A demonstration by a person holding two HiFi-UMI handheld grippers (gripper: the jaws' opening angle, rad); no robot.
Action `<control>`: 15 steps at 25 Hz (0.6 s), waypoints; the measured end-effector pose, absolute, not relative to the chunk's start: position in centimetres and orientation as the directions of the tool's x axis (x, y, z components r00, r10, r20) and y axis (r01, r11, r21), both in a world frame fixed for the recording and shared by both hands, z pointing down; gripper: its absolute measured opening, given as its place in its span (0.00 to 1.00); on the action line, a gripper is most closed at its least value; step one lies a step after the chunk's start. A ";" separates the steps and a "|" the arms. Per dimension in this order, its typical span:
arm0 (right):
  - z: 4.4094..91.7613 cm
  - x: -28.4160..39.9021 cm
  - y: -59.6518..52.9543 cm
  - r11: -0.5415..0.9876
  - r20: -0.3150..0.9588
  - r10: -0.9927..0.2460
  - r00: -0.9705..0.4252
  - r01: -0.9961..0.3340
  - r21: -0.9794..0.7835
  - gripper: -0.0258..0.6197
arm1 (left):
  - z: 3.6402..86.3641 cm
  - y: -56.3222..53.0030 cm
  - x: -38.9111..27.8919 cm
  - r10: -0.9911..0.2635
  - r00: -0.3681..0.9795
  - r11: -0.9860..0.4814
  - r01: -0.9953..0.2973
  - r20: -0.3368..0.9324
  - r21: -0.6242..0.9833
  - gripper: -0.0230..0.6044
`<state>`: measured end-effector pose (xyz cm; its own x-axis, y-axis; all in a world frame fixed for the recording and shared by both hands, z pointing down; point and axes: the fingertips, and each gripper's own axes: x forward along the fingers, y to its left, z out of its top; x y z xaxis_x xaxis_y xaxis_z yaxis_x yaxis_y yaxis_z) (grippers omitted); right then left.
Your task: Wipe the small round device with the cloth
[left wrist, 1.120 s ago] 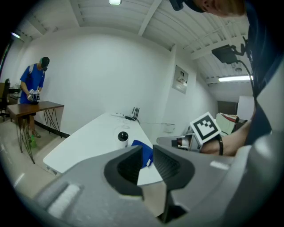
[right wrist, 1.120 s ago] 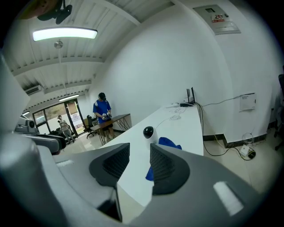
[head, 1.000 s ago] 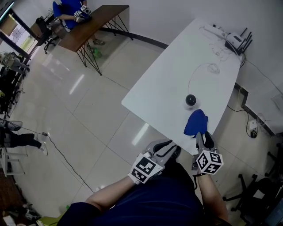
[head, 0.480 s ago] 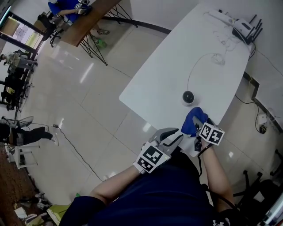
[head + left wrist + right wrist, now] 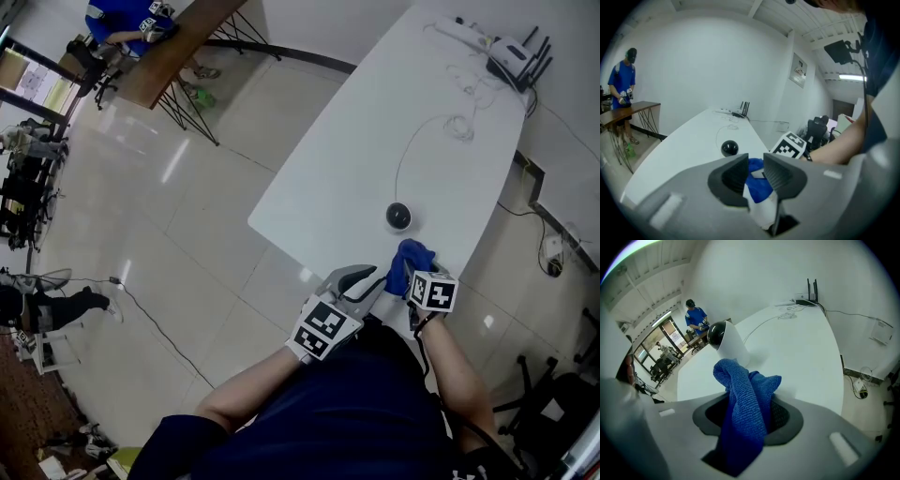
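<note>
The small round device (image 5: 398, 217), a black dome on a white base, stands on the white table (image 5: 375, 131) near its front end. It also shows in the right gripper view (image 5: 724, 341) and the left gripper view (image 5: 729, 148). The blue cloth (image 5: 411, 257) is bunched just in front of it at the table's edge. My right gripper (image 5: 412, 273) has just been closing, and its jaws (image 5: 749, 404) press on the cloth (image 5: 743, 399). My left gripper (image 5: 375, 277) sits close beside it on the left. A narrow gap stays between its jaws (image 5: 755, 161), with the cloth (image 5: 758, 187) seen beyond.
A thin cable (image 5: 417, 141) runs from the device to a router (image 5: 511, 52) and other cords at the table's far end. A person in blue works at a brown table (image 5: 178, 47) across the tiled floor. The white table's front edge lies right under both grippers.
The right gripper came down onto the cloth at the table's front edge, and the cloth is now bunched up between its jaws. The left gripper moved in towards the cloth.
</note>
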<state>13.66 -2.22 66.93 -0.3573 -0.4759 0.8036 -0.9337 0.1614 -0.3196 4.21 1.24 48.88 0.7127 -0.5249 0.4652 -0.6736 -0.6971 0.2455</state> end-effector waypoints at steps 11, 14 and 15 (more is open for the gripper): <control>56.9 18.0 -7.5 0.193 0.555 -0.757 -0.345 -0.930 -0.314 0.27 | 51.9 -5.8 4.6 -0.496 0.713 -0.750 -0.639 0.495 0.169 0.19; 52.7 16.8 -9.4 0.354 0.505 -0.765 -0.399 -0.916 -0.189 0.27 | 53.4 -7.5 5.6 -0.484 0.708 -0.764 -0.628 0.514 0.147 0.19; 51.6 15.7 -9.7 0.421 0.499 -0.750 -0.434 -0.895 -0.145 0.27 | 53.9 -7.9 6.0 -0.478 0.705 -0.769 -0.624 0.524 0.138 0.19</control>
